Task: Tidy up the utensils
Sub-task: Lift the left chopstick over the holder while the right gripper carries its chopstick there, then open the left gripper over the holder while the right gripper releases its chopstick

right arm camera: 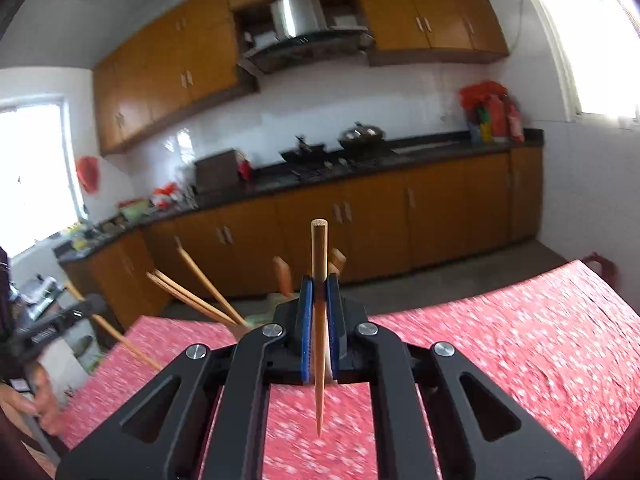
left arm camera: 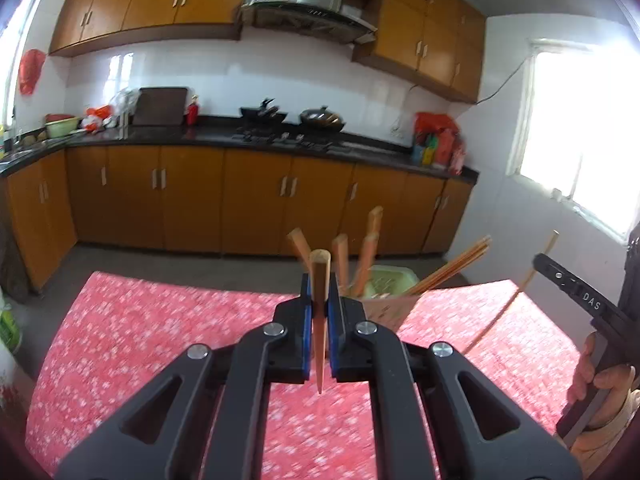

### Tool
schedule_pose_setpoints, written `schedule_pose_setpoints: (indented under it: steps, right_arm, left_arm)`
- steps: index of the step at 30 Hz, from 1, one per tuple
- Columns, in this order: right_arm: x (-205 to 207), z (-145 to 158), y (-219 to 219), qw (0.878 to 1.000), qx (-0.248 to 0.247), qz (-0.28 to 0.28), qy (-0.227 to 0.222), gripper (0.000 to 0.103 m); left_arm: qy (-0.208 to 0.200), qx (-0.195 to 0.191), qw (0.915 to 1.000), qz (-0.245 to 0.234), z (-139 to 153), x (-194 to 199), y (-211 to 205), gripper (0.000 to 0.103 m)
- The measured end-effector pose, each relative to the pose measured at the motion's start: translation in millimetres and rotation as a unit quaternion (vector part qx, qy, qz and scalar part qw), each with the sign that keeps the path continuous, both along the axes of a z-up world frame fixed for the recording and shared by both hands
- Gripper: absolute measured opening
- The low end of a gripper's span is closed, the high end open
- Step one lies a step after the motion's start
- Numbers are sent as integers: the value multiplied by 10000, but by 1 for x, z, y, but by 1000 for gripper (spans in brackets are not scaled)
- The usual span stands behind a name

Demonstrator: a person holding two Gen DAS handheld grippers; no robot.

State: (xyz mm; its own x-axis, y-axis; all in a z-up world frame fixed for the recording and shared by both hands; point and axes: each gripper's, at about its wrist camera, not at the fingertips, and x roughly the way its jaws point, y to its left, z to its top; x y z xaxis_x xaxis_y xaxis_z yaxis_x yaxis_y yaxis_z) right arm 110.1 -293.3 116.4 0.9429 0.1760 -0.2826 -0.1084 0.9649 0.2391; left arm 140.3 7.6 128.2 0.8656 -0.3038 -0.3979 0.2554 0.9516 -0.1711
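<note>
1. Our left gripper [left arm camera: 319, 300] is closed on a chopstick [left arm camera: 320, 320], which stands upright between the blue pads, its blunt end up and its thin tip pointing down above the red flowered cloth [left arm camera: 160, 340] on the counter.
2. Our right gripper [right arm camera: 319, 300] is likewise clamped on a second chopstick [right arm camera: 319, 320], held upright the same way, blunt end highest.
3. Just beyond the left gripper stands a pale green holder [left arm camera: 390, 278] on the counter, with several wooden handles [left arm camera: 340, 256] rising from it and a bunch of chopsticks [left arm camera: 452, 266] leaning out to the right.
4. From the right wrist view the holder is mostly hidden behind the gripper; the leaning chopsticks [right arm camera: 192, 292] fan out to its left.
5. Behind the counter, brown cabinets [left arm camera: 192, 196] run along the wall under a dark worktop with pans [left arm camera: 320, 118].
</note>
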Motion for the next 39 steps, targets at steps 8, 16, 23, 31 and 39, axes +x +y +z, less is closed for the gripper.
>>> schedule_pose_setpoints:
  steps: [8, 16, 23, 31, 39]
  right_arm:
    - [6, 55, 15, 9946, 138, -19, -1025, 8]
    - [39, 58, 13, 9891, 177, -352, -1417, 8]
    - [64, 36, 15, 9937, 135, -304, -1073, 8]
    - [72, 15, 27, 9982, -66, 14, -591, 8]
    - [54, 18, 29, 9974, -239, -6, -676, 31]
  left_arm:
    - [-785, -65, 9968, -123, 54, 14, -49, 7]
    - [-1384, -187, 9900, 203, 81, 37, -71, 7]
    - [-1678, -216, 9848, 404, 85, 54, -72, 7]
    - [-1146, -130, 9928, 330, 46, 84, -79, 8]
    - [-1069, -142, 9932, 436, 41, 73, -63, 38]
